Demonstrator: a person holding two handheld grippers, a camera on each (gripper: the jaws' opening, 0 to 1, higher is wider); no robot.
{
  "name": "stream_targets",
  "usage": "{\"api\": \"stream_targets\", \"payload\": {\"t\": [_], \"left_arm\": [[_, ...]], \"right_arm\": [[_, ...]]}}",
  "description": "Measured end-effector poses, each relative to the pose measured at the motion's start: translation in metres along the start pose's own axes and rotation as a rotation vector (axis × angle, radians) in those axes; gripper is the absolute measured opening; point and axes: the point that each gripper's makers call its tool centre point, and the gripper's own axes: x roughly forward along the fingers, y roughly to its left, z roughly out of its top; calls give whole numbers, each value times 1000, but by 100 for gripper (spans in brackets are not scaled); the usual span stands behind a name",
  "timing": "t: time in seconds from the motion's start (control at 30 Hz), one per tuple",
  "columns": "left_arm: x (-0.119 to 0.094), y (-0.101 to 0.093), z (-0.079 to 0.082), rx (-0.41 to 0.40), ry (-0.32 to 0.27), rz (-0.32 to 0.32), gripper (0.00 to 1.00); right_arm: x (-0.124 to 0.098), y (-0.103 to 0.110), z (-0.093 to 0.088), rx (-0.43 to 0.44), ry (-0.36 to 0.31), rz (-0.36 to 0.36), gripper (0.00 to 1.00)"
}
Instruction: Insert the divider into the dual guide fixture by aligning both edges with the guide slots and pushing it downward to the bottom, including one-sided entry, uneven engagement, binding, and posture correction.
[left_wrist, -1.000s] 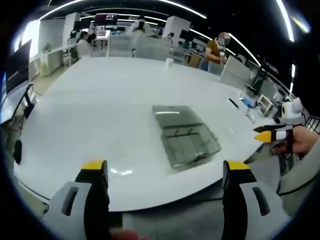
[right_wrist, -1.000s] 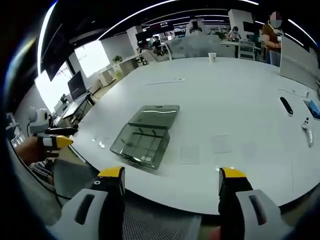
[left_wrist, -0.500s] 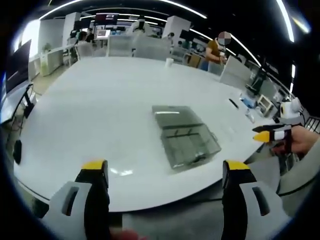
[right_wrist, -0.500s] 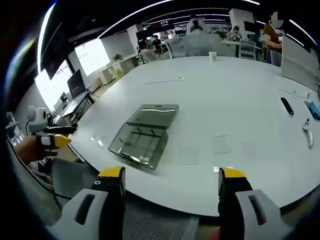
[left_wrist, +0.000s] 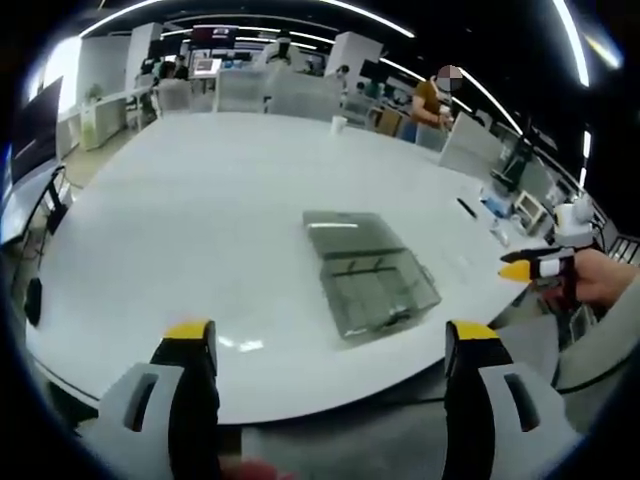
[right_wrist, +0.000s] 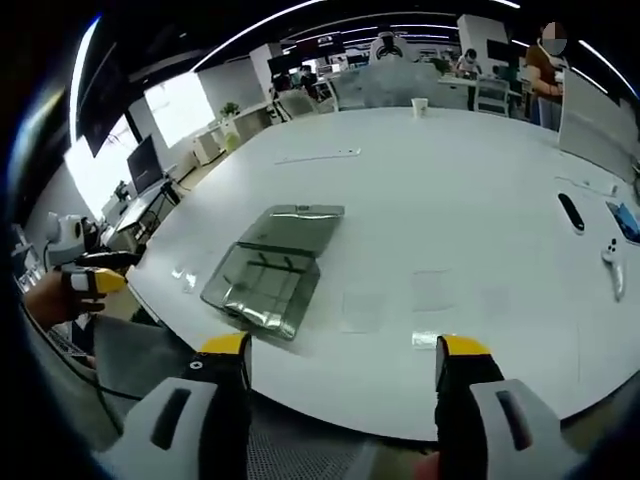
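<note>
left gripper (left_wrist: 330, 345) and right gripper (right_wrist: 340, 350) wide apart, holding nothing, off the white table's (left_wrist: 200, 210) edge; clear plastic box (left_wrist: 370, 272) lying well ahead.

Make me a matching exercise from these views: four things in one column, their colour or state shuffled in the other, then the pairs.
Things:
1. clear plastic box
2. left gripper
3. paper cup
4. table

States:
A. white, round-edged
B. lid swung open, lying flat
C. open, holding nothing
D. standing upright at the far side

Pairs: 1-B, 2-C, 3-D, 4-A
</note>
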Motion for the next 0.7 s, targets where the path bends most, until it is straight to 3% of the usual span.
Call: {"api": "stream_targets", "payload": {"t": [0.7], "left_arm": [[3, -5, 0, -4, 11, -5, 93]], "right_arm": [[33, -36, 1, -5, 44, -35, 70]]}}
